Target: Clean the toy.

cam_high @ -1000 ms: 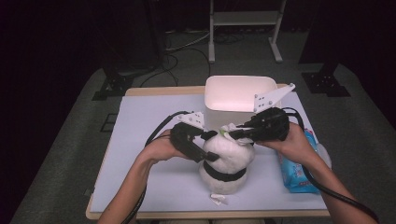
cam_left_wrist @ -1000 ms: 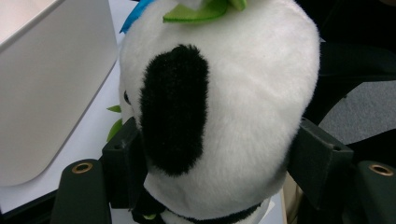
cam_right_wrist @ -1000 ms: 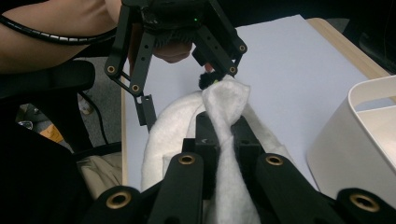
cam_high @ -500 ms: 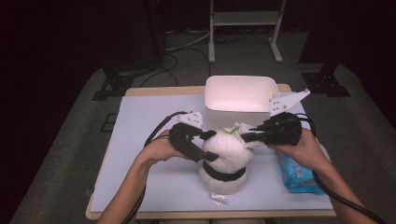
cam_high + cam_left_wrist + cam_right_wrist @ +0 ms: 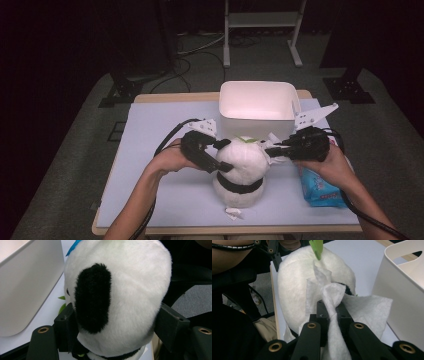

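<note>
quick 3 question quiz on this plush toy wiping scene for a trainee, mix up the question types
1. True or false: the left gripper clamps the head of the plush toy between its jaws.
2. What does the right gripper hold?
A. a blue pen
B. a white wipe
C. a spoon
3. Fill in: behind the toy on the table stands a white ____.

Key
1. True: in the left gripper view both jaws press into the plush head.
2. B: the white wipe is pinched in its jaws, against the toy.
3. Bin: the white bin stands open-topped; the blue wipes pack lies at the right.
</note>
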A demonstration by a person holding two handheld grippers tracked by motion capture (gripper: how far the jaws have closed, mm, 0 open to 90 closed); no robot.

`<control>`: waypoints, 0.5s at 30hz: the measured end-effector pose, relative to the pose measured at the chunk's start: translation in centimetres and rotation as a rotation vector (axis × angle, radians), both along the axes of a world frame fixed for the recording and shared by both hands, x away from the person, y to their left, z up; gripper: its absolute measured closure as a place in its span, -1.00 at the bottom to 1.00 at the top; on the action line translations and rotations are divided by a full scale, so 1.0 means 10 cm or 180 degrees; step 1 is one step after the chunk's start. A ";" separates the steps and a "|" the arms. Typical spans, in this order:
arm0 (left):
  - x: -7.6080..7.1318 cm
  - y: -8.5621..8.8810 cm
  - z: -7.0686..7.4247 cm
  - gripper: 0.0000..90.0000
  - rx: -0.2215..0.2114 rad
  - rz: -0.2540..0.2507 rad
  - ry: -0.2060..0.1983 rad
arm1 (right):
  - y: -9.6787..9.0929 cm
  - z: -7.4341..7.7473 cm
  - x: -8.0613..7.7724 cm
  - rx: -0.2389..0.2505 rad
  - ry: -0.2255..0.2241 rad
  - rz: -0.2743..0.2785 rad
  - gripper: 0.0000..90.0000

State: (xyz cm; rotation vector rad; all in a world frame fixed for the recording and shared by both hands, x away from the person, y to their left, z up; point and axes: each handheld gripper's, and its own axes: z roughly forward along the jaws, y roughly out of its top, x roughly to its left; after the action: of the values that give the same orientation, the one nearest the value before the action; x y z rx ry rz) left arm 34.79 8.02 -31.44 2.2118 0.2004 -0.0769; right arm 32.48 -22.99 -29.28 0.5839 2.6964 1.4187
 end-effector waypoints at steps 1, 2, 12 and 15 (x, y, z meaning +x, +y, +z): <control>0.00 0.00 0.01 -0.38 0.0008 -0.0010 -0.0008 | 0.01 0.01 0.00 -0.0002 -0.0006 0.0001 0.86; 0.00 0.00 0.01 -0.38 0.0020 -0.0025 -0.0031 | 0.01 0.03 0.00 0.0007 -0.0009 0.0006 0.86; -0.03 0.03 0.12 -0.34 0.0127 -0.0021 -0.0156 | 0.19 0.22 0.03 -0.0017 -0.0116 0.0120 0.86; -0.04 0.02 0.15 -0.34 0.0187 -0.0025 -0.0188 | 0.28 0.27 0.04 -0.0038 -0.0152 0.0170 0.86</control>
State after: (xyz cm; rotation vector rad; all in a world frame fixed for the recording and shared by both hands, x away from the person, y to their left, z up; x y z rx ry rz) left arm 34.43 8.26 -29.98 2.2703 0.1631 -0.0100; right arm 32.87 -20.22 -26.56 0.4746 2.7010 1.4086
